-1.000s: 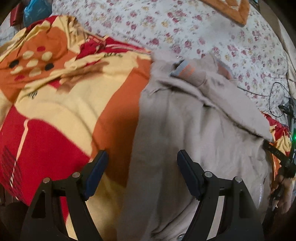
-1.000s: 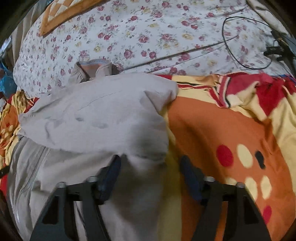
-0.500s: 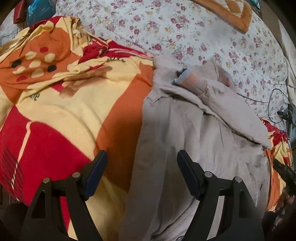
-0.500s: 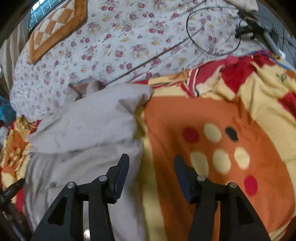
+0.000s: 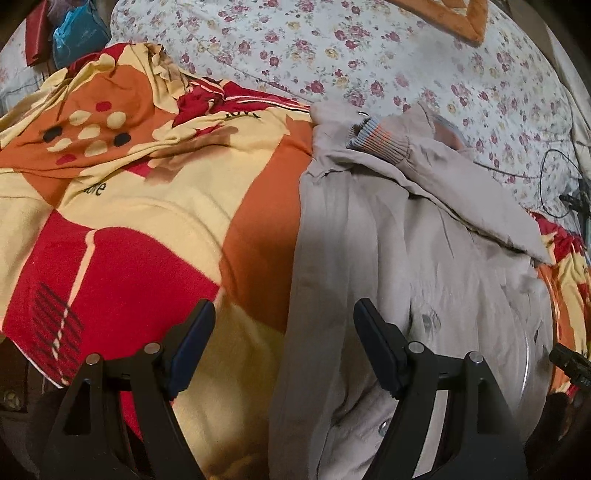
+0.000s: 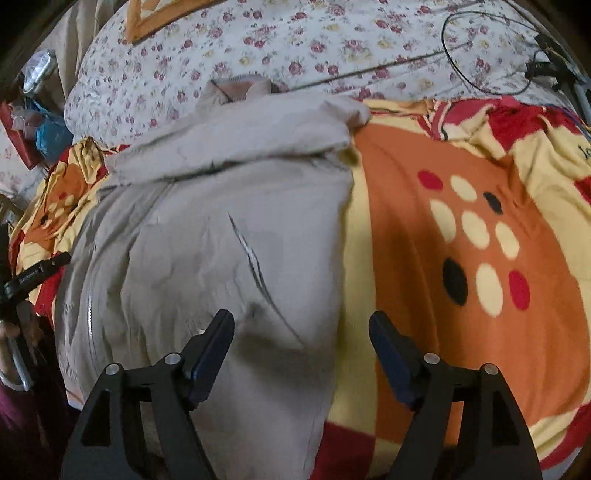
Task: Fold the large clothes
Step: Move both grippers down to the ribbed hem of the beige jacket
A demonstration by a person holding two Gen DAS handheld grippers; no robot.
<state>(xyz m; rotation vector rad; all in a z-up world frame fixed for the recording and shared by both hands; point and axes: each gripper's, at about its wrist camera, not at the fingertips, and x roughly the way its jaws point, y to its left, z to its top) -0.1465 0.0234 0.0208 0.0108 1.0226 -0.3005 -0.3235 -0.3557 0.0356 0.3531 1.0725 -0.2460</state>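
A beige-grey zip jacket [image 5: 424,266] lies flat on a red, orange and yellow blanket [image 5: 147,221]. One sleeve with a striped ribbed cuff [image 5: 380,144] is folded across its chest. My left gripper [image 5: 284,332] is open and empty, hovering above the jacket's left edge near the hem. In the right wrist view the jacket [image 6: 221,240] fills the left half, on the blanket [image 6: 461,258]. My right gripper [image 6: 301,339] is open and empty above the jacket's right edge near the hem.
A floral sheet [image 5: 369,55] covers the bed beyond the blanket. Black cables [image 6: 480,55] and a small stand [image 6: 554,62] lie at the far right. A blue bag [image 5: 77,33] sits at the far left corner.
My right gripper has drawn back from the folded sleeve toward the jacket's hem, with jaws open. My left gripper has stayed nearly in place, open.
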